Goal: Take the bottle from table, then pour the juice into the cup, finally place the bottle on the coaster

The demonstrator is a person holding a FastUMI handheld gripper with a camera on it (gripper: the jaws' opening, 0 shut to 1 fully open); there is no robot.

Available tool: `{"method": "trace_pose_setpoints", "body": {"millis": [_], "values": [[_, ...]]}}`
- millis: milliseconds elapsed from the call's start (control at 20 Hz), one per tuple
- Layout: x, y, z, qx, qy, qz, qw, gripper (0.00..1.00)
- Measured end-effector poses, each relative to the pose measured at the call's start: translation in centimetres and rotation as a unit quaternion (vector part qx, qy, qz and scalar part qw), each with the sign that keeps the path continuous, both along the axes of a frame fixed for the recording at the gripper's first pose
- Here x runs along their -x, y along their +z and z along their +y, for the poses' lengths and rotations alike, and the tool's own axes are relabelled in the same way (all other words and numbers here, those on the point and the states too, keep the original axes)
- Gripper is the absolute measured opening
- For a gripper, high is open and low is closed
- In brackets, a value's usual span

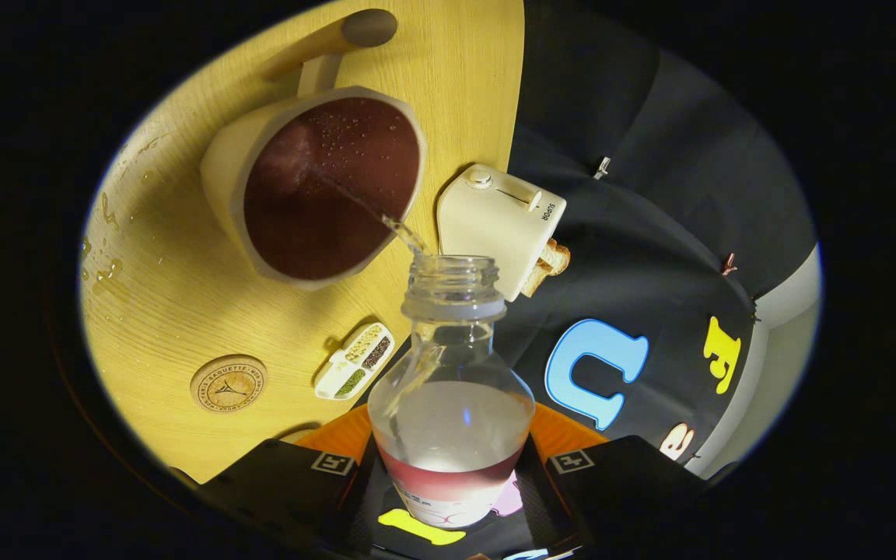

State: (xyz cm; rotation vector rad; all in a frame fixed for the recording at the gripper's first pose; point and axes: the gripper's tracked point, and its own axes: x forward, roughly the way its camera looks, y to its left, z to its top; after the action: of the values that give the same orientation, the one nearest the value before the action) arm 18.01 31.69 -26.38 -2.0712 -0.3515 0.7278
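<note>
Fingers (448, 474) close on the bottle (452, 404), one pressing each side of its lower body, neck tipped toward 12 o'clock. Left to right: water drops on the wooden surface (183, 311) at 9 o'clock; the round coaster (228, 383) at 8 o'clock; the cup (323, 183) at 11 o'clock, nearly full of dark juice, a thin stream (401, 229) arcing from the bottle's mouth into it; a small compartmented tray (355, 362) just left of the bottle; a toaster (498, 222) beyond the neck. Step in hand: pouring, judged near its end. Next, the bottle must be righted, then carried toward 8 o'clock and set upright on the coaster.
</note>
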Motion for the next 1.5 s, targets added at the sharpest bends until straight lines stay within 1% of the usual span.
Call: {"method": "trace_pose_setpoints", "body": {"millis": [150, 350, 650, 1100, 1500], "values": [[0.4, 0.4, 0.4, 0.015, 0.023, -0.01, 1.0, 0.75], [0.3, 0.9, 0.1, 0.029, 0.029, -0.016, 0.999, 0.75], [0.6, 1.5, 1.0, 0.055, 0.062, -0.032, 0.996, 0.75], [1.2, 0.9, 1.3, 0.088, 0.085, -0.04, 0.992, 0.75], [1.1, 0.9, 1.2, 0.087, 0.082, -0.039, 0.992, 0.75]]}}
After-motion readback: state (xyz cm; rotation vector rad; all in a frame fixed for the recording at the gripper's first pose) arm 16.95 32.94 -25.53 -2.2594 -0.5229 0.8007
